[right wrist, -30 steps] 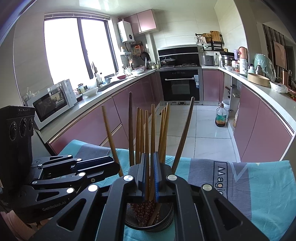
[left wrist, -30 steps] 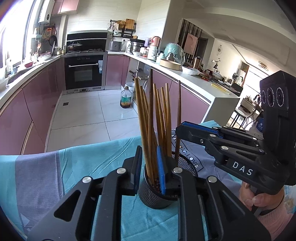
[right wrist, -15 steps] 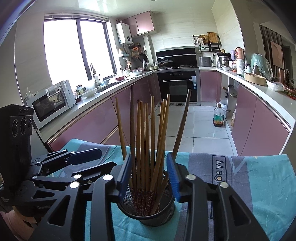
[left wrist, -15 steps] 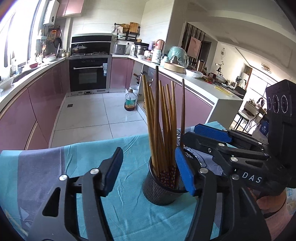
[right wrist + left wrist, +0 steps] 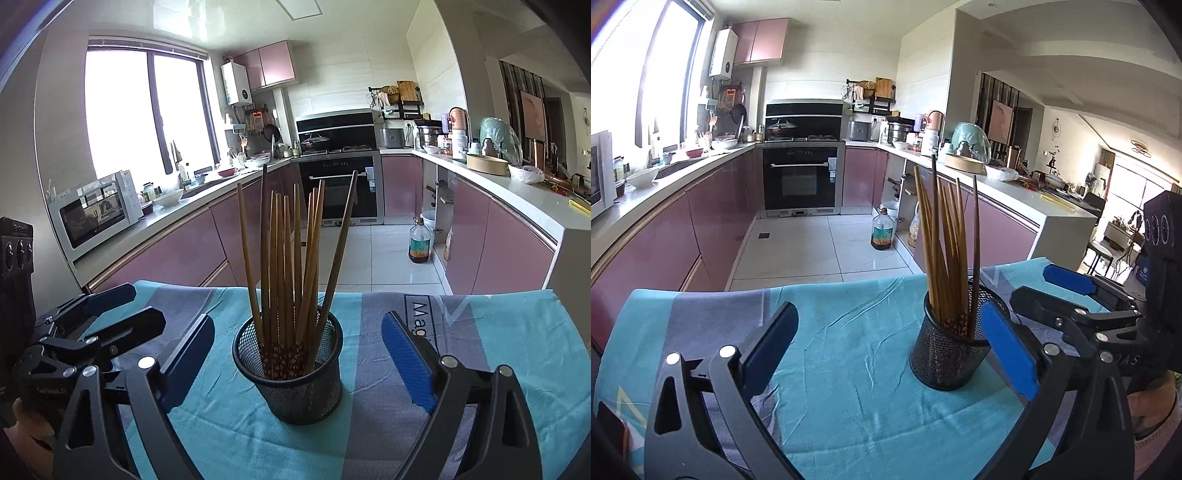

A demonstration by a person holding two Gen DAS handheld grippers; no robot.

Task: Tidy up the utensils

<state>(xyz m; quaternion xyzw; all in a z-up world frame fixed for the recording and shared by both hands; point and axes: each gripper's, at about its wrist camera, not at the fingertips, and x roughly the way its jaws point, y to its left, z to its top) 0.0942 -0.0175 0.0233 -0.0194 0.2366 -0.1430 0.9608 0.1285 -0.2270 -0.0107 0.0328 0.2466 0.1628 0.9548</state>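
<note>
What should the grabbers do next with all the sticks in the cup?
Probably just back away. Every chopstick already stands in the mesh cup, and both the left gripper and the right gripper are open, holding nothing.

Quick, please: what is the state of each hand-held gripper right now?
Left hand-held gripper: open, holding nothing.
Right hand-held gripper: open, holding nothing, with the chopstick holder between its fingers untouched.

chopstick tips (image 5: 284,360) hidden in holder (image 5: 295,384)

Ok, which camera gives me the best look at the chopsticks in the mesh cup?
Right wrist: the chopsticks stand centred and fanned apart in the mesh cup. Left wrist shows them off-centre, bunched and overlapping.
</note>
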